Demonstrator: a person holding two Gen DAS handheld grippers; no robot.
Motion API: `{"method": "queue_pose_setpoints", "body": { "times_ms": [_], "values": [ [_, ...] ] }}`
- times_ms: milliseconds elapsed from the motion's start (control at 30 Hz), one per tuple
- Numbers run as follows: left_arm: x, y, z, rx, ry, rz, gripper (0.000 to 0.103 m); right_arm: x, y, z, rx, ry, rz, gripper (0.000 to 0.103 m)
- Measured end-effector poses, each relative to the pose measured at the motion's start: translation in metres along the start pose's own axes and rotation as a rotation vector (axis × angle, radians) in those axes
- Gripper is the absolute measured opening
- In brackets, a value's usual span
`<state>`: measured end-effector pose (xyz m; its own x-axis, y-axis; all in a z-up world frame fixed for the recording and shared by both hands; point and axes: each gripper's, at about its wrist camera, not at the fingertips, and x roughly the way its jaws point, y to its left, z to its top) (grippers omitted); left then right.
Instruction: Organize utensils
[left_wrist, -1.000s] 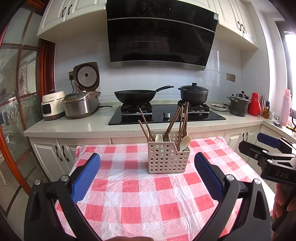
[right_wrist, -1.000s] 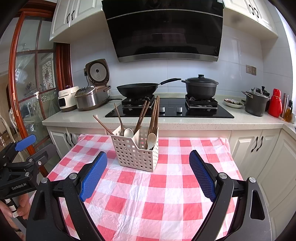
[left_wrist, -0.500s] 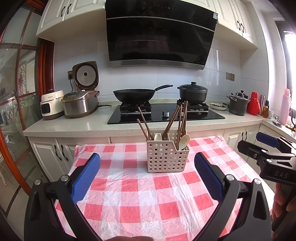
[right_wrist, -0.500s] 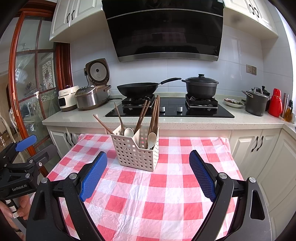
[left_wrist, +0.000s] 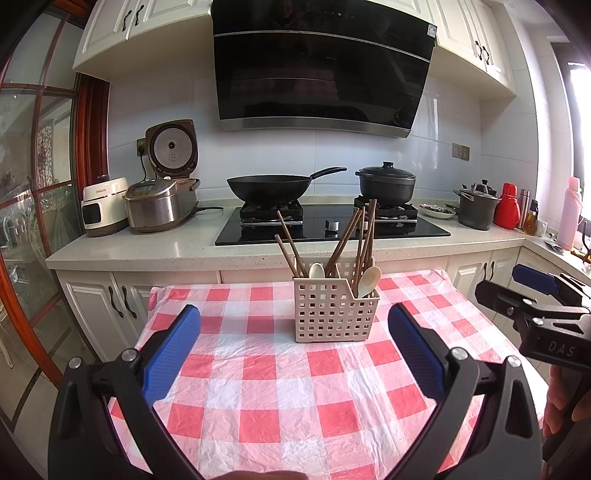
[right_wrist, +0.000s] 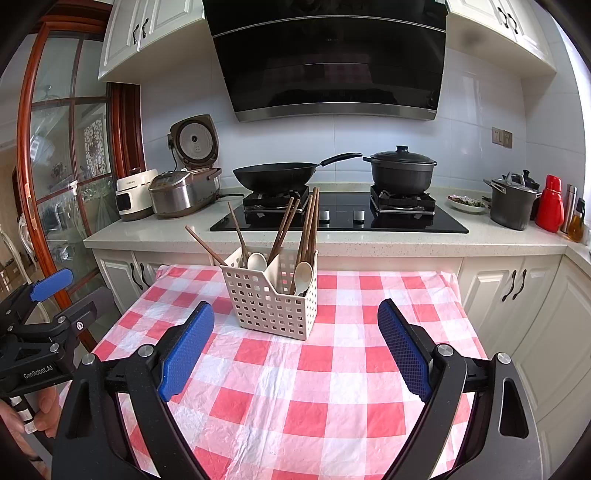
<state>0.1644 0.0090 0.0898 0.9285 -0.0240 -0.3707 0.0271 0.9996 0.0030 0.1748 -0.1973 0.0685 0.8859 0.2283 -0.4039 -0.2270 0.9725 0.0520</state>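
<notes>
Utensils (left_wrist: 334, 254) untouched; both tongs (left_wrist: 293, 345) (right_wrist: 295, 341) wide, empty.

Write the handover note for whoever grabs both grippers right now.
Left gripper: jaws wide open, empty, held over the checked tablecloth.
Right gripper: jaws wide open, empty, likewise short of the caddy.
White slotted caddy stands upright on the cloth; chopsticks and two pale spoons stand in it, mixed across its compartments.
Done: nothing visibly sorted.
Left: probably separate chopsticks from spoons by compartment; neither gripper touches anything.
</notes>
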Motion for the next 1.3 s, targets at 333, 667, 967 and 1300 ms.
{"method": "queue_pose_setpoints", "body": {
  "times_ms": [333, 667, 967, 1300],
  "values": [
    [0.000, 0.001, 0.001, -0.001, -0.001, 0.000, 0.098, 0.000, 0.000, 0.000, -0.001, 0.004, 0.000, 0.084],
    [0.004, 0.005, -0.002, -0.012, 0.009, -0.010, 0.098, 0.000, 0.000, 0.000, 0.000, 0.005, 0.000, 0.084],
    [0.001, 0.005, -0.004, -0.010, -0.025, 0.029, 0.098, 0.001, 0.000, -0.002, -0.001, 0.006, 0.000, 0.084],
    [-0.003, 0.010, -0.001, -0.033, -0.038, 0.018, 0.098, 0.002, 0.000, -0.004, 0.003, 0.010, -0.001, 0.084]
  ]
}}
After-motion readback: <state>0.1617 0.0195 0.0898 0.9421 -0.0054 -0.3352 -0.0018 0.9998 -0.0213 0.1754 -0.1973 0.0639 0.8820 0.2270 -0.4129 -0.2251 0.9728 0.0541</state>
